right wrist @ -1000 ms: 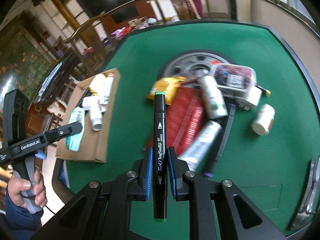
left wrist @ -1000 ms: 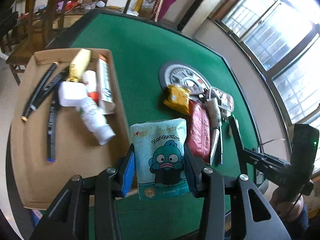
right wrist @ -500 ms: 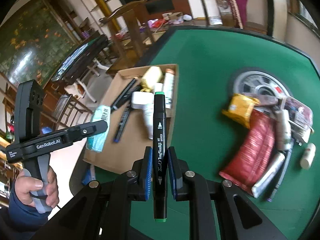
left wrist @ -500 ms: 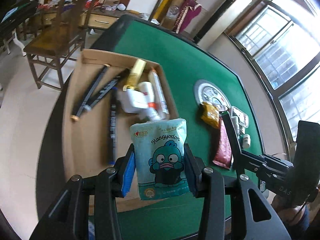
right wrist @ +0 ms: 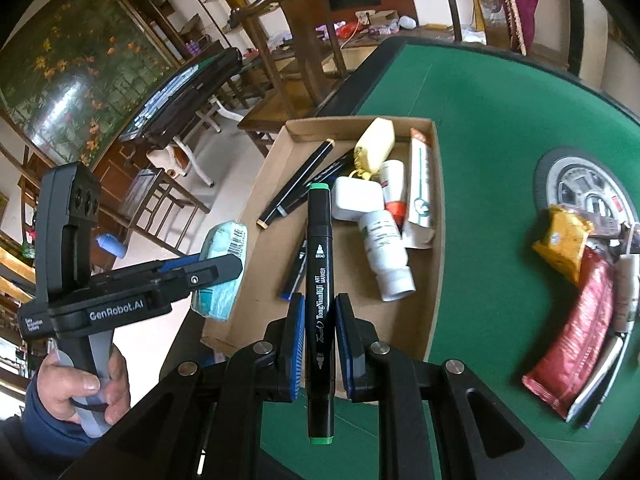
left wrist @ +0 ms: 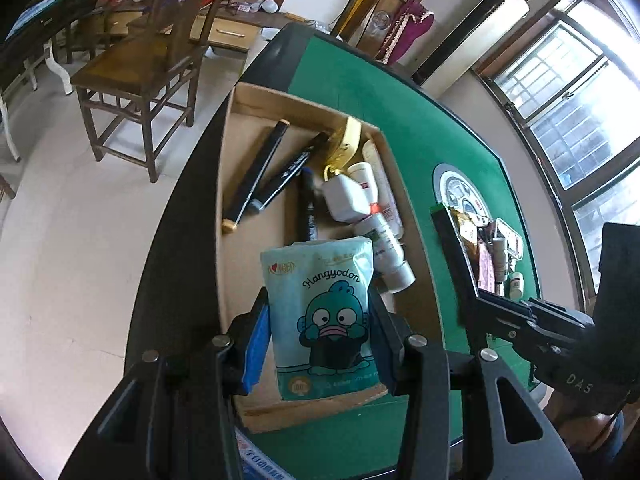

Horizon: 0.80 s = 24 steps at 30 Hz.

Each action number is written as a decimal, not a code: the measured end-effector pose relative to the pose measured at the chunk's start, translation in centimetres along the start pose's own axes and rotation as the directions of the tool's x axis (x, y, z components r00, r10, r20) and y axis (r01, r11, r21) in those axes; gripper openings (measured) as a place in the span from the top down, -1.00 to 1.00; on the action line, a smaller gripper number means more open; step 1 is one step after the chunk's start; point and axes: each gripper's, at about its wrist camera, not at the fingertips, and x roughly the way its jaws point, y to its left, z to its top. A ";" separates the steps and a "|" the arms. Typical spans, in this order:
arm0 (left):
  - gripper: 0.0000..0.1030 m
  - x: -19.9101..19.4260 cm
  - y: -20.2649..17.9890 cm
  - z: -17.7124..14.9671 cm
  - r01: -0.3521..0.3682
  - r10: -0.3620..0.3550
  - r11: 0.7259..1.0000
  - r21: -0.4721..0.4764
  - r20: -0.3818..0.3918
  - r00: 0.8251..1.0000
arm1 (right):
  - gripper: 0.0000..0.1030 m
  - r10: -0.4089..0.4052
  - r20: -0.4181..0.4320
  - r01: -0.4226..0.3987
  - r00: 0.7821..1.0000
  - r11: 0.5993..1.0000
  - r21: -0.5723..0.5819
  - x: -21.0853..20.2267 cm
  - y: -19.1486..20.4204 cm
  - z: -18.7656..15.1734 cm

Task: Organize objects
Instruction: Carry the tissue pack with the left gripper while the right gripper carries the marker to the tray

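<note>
My left gripper (left wrist: pixel 320 340) is shut on a pale blue Hangyodon pouch (left wrist: pixel 324 312), held over the near end of the cardboard box (left wrist: pixel 256 256). In the right wrist view the same pouch (right wrist: pixel 220 272) hangs at the box's left edge. My right gripper (right wrist: pixel 320 320) is shut on a black art marker (right wrist: pixel 319 276) with green ends, above the box (right wrist: pixel 400 332) near its front. Inside the box lie black markers (right wrist: pixel 296 184), a white bottle (right wrist: pixel 386 256), a white block (right wrist: pixel 356 198), a yellow item (right wrist: pixel 374 146) and a toothpaste carton (right wrist: pixel 420 188).
The green table (right wrist: pixel 480 92) holds a pile at the right: a red packet (right wrist: pixel 572 340), a yellow packet (right wrist: pixel 560 240) and tubes over a round grey disc (right wrist: pixel 576 184). Wooden chairs (left wrist: pixel 148 68) stand beyond the table's left edge. A hand (right wrist: pixel 76 388) grips the left tool.
Both grippers have swung left from the pile at the table's middle to over the cardboard box, each still holding its object. The pile now sits far right in both views.
</note>
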 end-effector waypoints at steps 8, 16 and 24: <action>0.15 1.2 1.1 -0.3 -0.012 0.012 1.000 -0.002 -0.042 0.999 | 0.68 0.004 -0.048 -0.004 0.999 1.000 0.005 3.3 0.4 0.3; 0.15 2.5 1.5 0.0 -0.019 0.019 1.000 0.008 -0.075 0.997 | 0.68 0.002 -0.082 -0.001 0.997 1.000 0.021 5.2 -0.2 0.6; 0.14 3.8 0.9 0.5 -0.043 0.048 0.998 0.049 -0.096 0.994 | 0.68 0.007 -0.110 -0.004 0.994 0.999 0.033 6.7 -0.4 0.4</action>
